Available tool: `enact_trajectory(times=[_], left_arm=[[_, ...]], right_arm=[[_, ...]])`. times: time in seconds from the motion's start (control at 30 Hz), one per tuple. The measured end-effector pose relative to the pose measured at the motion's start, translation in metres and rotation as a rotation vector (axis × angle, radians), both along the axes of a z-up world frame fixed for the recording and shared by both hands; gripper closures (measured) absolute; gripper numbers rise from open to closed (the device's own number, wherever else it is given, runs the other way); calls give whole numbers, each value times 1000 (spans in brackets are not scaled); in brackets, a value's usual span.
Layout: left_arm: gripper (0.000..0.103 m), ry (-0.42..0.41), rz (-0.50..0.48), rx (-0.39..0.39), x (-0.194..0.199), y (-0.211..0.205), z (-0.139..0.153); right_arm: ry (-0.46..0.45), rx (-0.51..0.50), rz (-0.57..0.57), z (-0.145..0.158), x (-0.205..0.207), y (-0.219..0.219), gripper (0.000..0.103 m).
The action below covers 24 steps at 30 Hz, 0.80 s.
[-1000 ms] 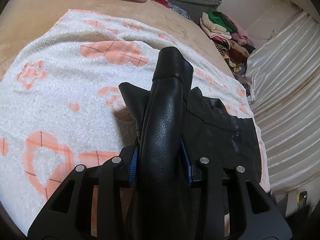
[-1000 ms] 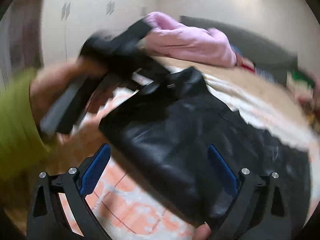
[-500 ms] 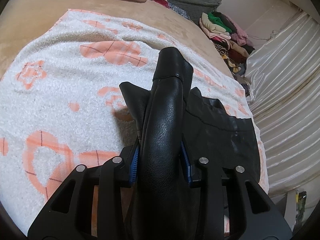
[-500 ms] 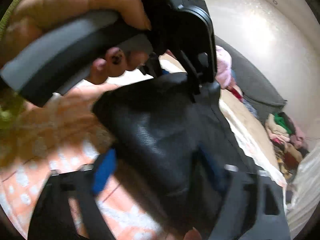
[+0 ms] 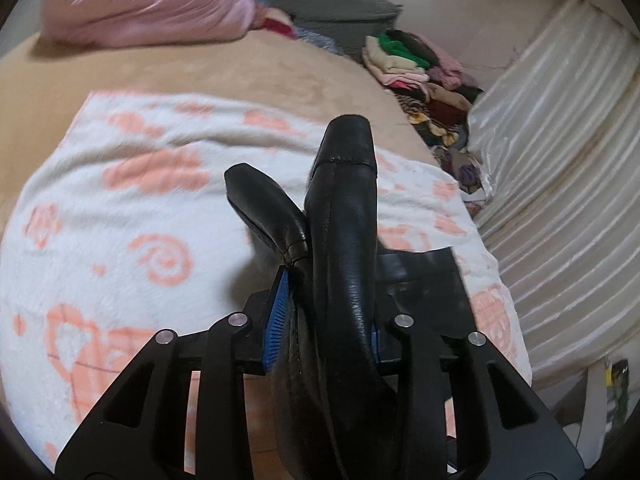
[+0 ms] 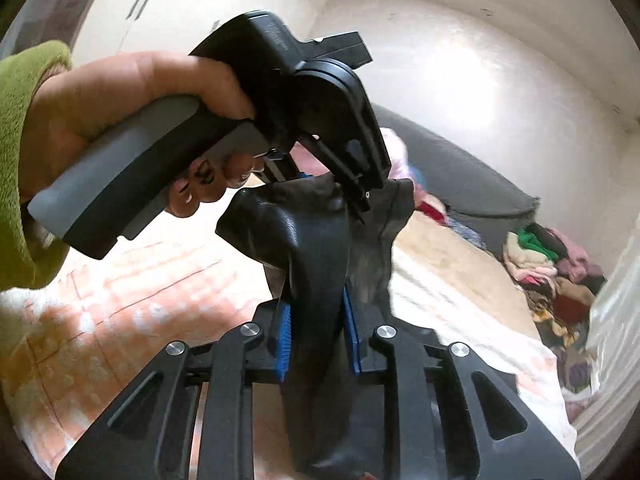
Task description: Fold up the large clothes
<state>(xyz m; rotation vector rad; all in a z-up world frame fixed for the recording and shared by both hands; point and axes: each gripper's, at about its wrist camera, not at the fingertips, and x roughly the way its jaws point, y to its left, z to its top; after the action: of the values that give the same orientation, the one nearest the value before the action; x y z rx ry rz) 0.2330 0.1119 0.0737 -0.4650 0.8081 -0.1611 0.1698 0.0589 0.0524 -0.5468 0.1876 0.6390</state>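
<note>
I have the black leather garment (image 5: 344, 264) lifted off the bed's heart-print blanket (image 5: 120, 216), left tool (image 5: 324, 312) clamped on one fold and right tool (image 6: 316, 328), jaws just closing, pinching another, so next I judge it needs spreading flat before folding, clothes pile (image 5: 416, 68) beyond.

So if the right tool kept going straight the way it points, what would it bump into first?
Probably the left tool and the hand gripping it, just beyond the black leather garment the right tool has just closed on; depth is uncertain.
</note>
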Motion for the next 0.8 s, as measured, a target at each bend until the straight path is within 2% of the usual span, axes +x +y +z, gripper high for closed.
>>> enact_trajectory(times=[0.23,0.47,0.67,0.73,0.8], left_arm=[[75,-29,-87,92,17,-78,29],[70,-20,-150,142,33,-137,30],[57,-24,-199,117,45,-172,25],[55,-27,-220,78,48,-179,25],[54,-50,-213,77,45,-180,24]], right_arm=[[-1,108,-93,15,3,-66,86],[32,192,-160,13,1,-116,86],[106,262,-214,2,21,-154,87],[154,287,-233,-4,29,-167,87],[221,318,-252,-12,32,-179,87]])
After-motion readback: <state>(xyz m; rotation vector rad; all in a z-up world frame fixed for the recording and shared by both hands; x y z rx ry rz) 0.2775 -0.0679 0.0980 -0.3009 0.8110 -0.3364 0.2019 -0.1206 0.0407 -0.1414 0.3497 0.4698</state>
